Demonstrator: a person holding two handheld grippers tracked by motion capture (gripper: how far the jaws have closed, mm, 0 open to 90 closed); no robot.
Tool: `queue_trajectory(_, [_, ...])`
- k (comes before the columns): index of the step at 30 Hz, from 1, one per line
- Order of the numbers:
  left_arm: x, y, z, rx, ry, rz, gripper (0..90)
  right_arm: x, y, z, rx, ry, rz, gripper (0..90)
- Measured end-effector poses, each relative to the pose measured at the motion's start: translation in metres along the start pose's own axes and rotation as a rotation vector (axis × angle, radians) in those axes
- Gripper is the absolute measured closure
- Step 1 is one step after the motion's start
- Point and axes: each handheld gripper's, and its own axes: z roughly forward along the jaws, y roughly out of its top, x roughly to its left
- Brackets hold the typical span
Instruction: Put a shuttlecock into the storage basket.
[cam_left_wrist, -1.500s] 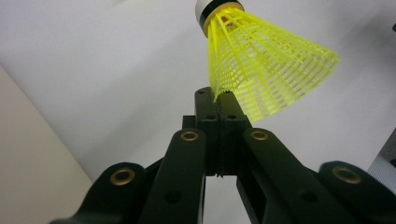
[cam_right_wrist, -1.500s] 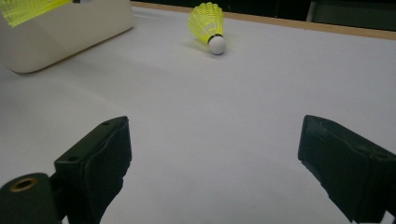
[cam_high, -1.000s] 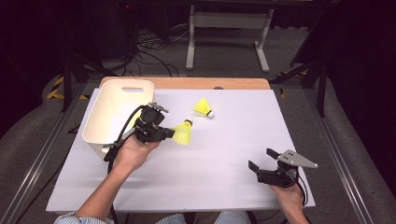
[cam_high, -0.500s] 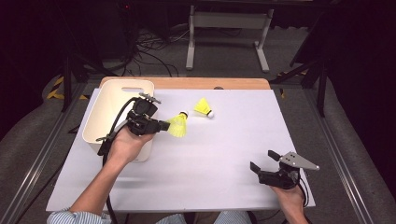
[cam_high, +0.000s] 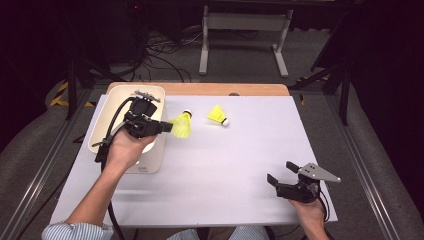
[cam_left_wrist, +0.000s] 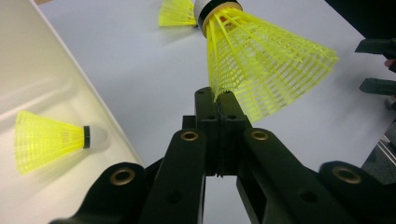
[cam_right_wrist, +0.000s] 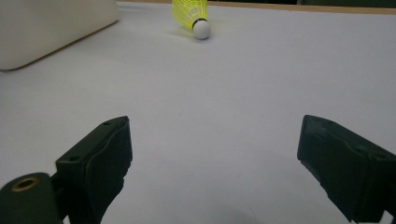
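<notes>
My left gripper (cam_high: 164, 126) is shut on the skirt rim of a yellow shuttlecock (cam_high: 181, 124), held in the air just right of the cream bin (cam_high: 102, 116). In the left gripper view its jaws pinch the yellow mesh (cam_left_wrist: 266, 65), and another yellow shuttlecock (cam_left_wrist: 51, 138) lies inside the bin. A third shuttlecock (cam_high: 218, 115) lies on the white table top, white cork toward the right; it sits far ahead in the right gripper view (cam_right_wrist: 192, 15). My right gripper (cam_high: 281, 172) rests open near the table's front right corner with nothing between its jaws.
The white sheet (cam_high: 240, 150) covers the table, with a wooden strip (cam_high: 225, 89) along the far edge. Cables trail from both grippers. A metal stand (cam_high: 243, 30) and dark floor lie beyond the table.
My left hand has carried the shuttlecock up and toward the far left, closer to the bin's right side. The right gripper has stayed put.
</notes>
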Motion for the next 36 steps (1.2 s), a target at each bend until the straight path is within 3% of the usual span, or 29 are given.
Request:
queue_trajectory(20, [0.024,-0.005,-0.014,-0.042,0.034,-0.062,90.0,0.0,-0.001,0.001,-0.001,0.011,0.002,10.7])
queue_trajectory(36, [0.05,-0.015,-0.028,-0.068,0.101,-0.126,90.0,0.0,-0.001,0.001,-0.001,0.011,-0.001,10.7])
